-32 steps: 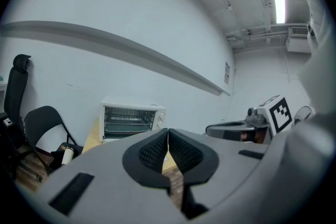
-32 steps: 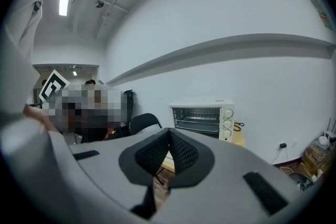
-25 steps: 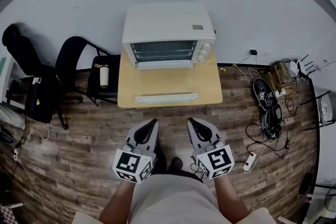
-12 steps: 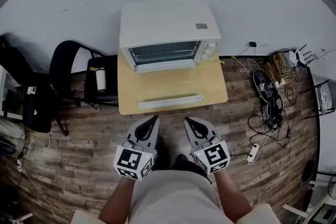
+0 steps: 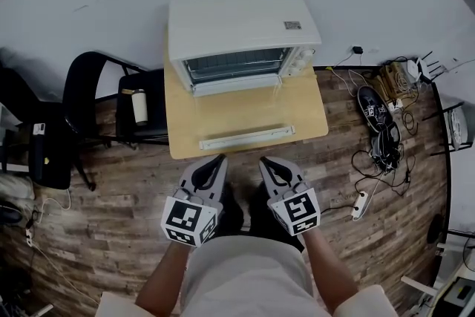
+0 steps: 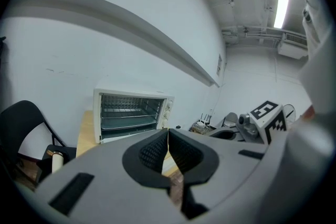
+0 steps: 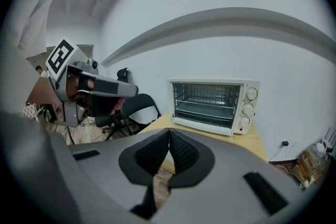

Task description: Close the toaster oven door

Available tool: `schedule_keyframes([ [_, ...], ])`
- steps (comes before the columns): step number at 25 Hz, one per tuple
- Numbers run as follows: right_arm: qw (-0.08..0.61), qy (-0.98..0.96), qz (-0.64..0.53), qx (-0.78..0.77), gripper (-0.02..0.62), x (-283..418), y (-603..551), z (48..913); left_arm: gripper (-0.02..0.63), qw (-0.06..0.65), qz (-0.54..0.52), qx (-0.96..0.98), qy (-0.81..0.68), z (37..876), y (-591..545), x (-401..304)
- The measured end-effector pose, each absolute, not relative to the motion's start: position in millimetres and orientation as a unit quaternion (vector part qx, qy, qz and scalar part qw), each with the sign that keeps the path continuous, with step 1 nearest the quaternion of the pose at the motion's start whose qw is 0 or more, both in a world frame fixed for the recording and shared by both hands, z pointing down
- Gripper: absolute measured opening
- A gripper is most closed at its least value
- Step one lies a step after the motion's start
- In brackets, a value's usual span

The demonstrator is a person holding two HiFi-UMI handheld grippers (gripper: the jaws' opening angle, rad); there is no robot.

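A white toaster oven (image 5: 241,30) stands at the back of a small wooden table (image 5: 300,111) against the wall. Its glass door lies folded down flat, the white handle bar (image 5: 246,137) near the table's front edge. The wire rack inside shows through the open oven (image 6: 131,115) (image 7: 212,102) in both gripper views. My left gripper (image 5: 215,162) and right gripper (image 5: 265,163) hover side by side over the floor just in front of the table. Both are shut with nothing between the pads, and neither touches the door.
Black chairs (image 5: 96,100) stand left of the table, one with a pale bottle (image 5: 139,106) on its seat. Right of the table lie black shoes (image 5: 375,115), tangled cables and a power strip (image 5: 358,206) on the wooden floor.
The table and oven have come nearer and look larger in the head view. Both grippers have stayed shut and now sit closer to the table's front edge.
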State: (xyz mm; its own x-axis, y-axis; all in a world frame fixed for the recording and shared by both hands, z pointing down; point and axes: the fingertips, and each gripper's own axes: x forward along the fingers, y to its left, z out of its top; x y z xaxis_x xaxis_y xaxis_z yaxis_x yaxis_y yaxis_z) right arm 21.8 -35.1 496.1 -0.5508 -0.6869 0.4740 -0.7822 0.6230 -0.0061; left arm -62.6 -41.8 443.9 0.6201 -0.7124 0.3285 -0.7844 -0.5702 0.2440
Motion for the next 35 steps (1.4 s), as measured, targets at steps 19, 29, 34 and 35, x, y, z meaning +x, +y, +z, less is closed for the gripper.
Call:
schedule_keyframes([
  [19,0.321,-0.872,0.068,0.363,0.018,16,-52,586,0.009,0.212,0.124,0.868,-0.433,483,-48,-65],
  [29,0.389,-0.860,0.014,0.330,0.048,8,-55,635,0.009,0.218,0.136,0.859,-0.443,499,-50,-76],
  [34,0.414,-0.854,-0.004,0.315,0.058,6,-55,657,0.009,0.226,0.139,0.854,-0.448,508,-50,-79],
  [35,0.419,-0.852,-0.009,0.313,0.067,6,-55,660,0.009,0.228,0.140,0.853,-0.449,509,-49,-79],
])
